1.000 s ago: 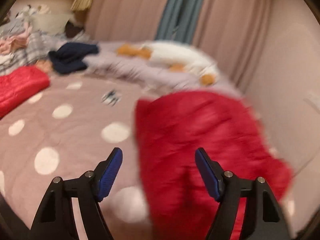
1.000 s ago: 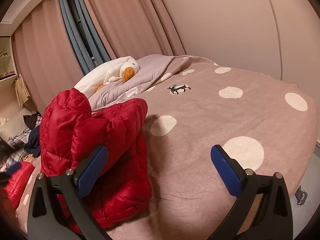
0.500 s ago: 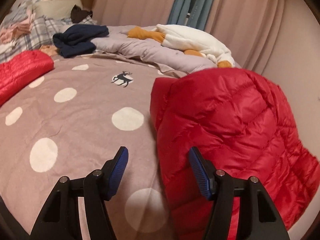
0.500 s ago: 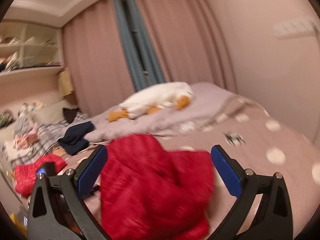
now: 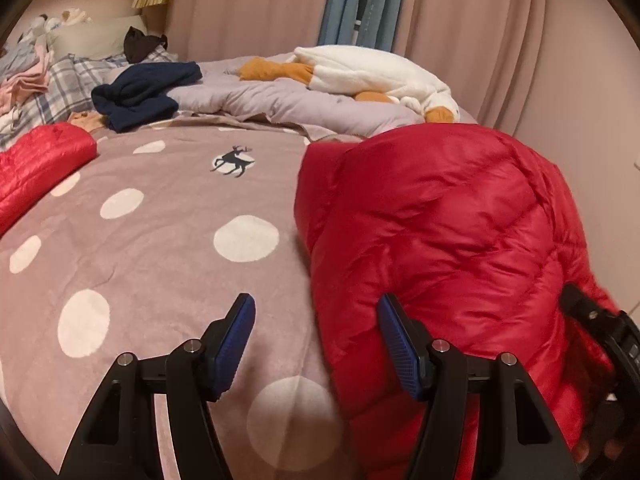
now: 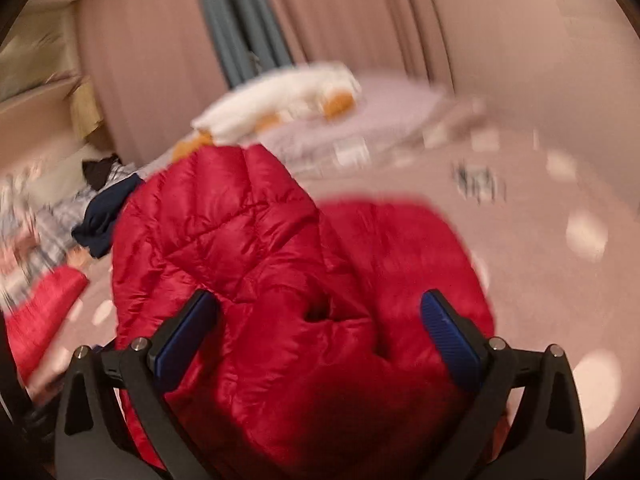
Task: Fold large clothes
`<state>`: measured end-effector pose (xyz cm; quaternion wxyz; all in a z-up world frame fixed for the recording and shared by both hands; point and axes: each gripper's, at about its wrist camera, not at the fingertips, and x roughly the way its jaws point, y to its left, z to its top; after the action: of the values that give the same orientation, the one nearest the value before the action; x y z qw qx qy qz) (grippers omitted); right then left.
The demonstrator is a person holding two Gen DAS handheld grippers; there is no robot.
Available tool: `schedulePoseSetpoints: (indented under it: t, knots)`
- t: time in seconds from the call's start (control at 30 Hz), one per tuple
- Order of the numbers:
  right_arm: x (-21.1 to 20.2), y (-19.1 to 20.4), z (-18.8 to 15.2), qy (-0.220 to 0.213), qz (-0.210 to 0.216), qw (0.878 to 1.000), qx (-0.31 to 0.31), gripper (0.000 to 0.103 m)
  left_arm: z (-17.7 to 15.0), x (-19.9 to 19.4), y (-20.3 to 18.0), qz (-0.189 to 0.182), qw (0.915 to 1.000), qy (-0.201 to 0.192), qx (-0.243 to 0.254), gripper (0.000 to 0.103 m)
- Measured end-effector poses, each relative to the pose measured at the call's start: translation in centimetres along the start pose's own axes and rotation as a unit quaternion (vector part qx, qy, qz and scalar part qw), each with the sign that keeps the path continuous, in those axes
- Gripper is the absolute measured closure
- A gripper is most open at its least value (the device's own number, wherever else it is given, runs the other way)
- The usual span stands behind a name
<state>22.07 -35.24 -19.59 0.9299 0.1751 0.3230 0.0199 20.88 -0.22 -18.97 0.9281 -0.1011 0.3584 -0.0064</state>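
Note:
A puffy red down jacket (image 5: 440,240) lies bunched on the polka-dot bedspread (image 5: 160,240). My left gripper (image 5: 316,336) is open at the jacket's left edge. Its right finger sits against the red fabric and its left finger over bare bedspread, and the pads pinch nothing. In the blurred right wrist view, my right gripper (image 6: 320,336) stands wide open over the jacket mound (image 6: 260,260), with red fabric bulging up between the fingers. Part of the right gripper's black body (image 5: 600,328) shows behind the jacket at the right edge of the left wrist view.
A second red quilted piece (image 5: 40,160) lies at the bed's left side. At the back lie a navy garment (image 5: 140,92), a grey duvet (image 5: 280,108) with a white plush goose (image 5: 372,72), and a plaid clothes pile (image 5: 52,84). Curtains and a wall close in behind and to the right.
The right gripper swung left from the open bedspread onto the red jacket. The left gripper's jaws narrowed a little and it settled lower at the jacket's edge, then held still.

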Motion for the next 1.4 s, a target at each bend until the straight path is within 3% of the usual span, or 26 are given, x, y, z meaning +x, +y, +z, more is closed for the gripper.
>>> schedulePoseSetpoints:
  t: [0.07,0.17,0.43,0.63,0.77,0.87,1.0,1.17,1.23,1.3,1.33,1.4]
  knots:
    - [1.1,-1.5,-0.2,0.025,0.015,0.999,0.039,0.001,-0.1,0.2,-0.1,0.000,1.0000,0.004,-0.001,0.040]
    - [1.1,-2.2,-0.2,0.024,0.006,0.998,0.052,0.001,-0.1,0.4,-0.2,-0.005,0.9999,0.009,-0.004,0.040]
    - [0.3,-1.9,-1.7,0.047,-0.029,0.998,-0.002,0.001,-0.7,0.9,-1.3,0.009,0.9997,0.007,0.022,0.040]
    - [1.1,-5.0,-2.9,0.087,-0.012,0.996,0.019,0.001,-1.2,1.5,-2.3,-0.001,0.9993,0.006,0.037,0.039]
    - [2.7,-6.3,-4.0,0.125,0.025,0.991,0.027,0.000,-1.8,2.6,-3.4,0.008,0.9986,0.009,0.052,0.039]
    - [3.4,-6.6,-4.3,0.125,0.023,0.992,0.016,0.000,-2.0,3.7,-3.7,0.008,0.9993,0.012,0.034,0.039]
    - [3.8,-5.8,-4.6,0.106,0.008,0.994,-0.003,0.000,-2.6,3.4,-3.8,0.026,0.9994,-0.017,0.018,0.039]
    - [3.4,-6.4,-2.9,0.132,0.024,0.991,0.016,0.000,-1.2,2.2,-3.6,0.024,0.9987,-0.009,0.044,0.038]
    - [1.9,-6.1,-1.1,0.108,0.008,0.994,0.014,0.002,0.1,0.8,-3.3,0.020,0.9990,-0.017,0.035,0.038]
    - [-0.9,-3.9,0.7,0.038,0.007,0.998,-0.052,0.014,1.6,-1.2,-3.9,0.015,0.9964,-0.069,0.047,0.031]
    - [-2.3,-2.5,1.7,0.004,0.003,0.995,-0.095,0.016,2.4,-2.0,-4.5,0.019,0.9928,-0.099,0.066,0.029]
    - [-4.0,-0.8,3.5,-0.051,0.002,0.991,-0.124,0.014,3.8,-2.0,-5.4,0.036,0.9895,-0.115,0.080,0.028]
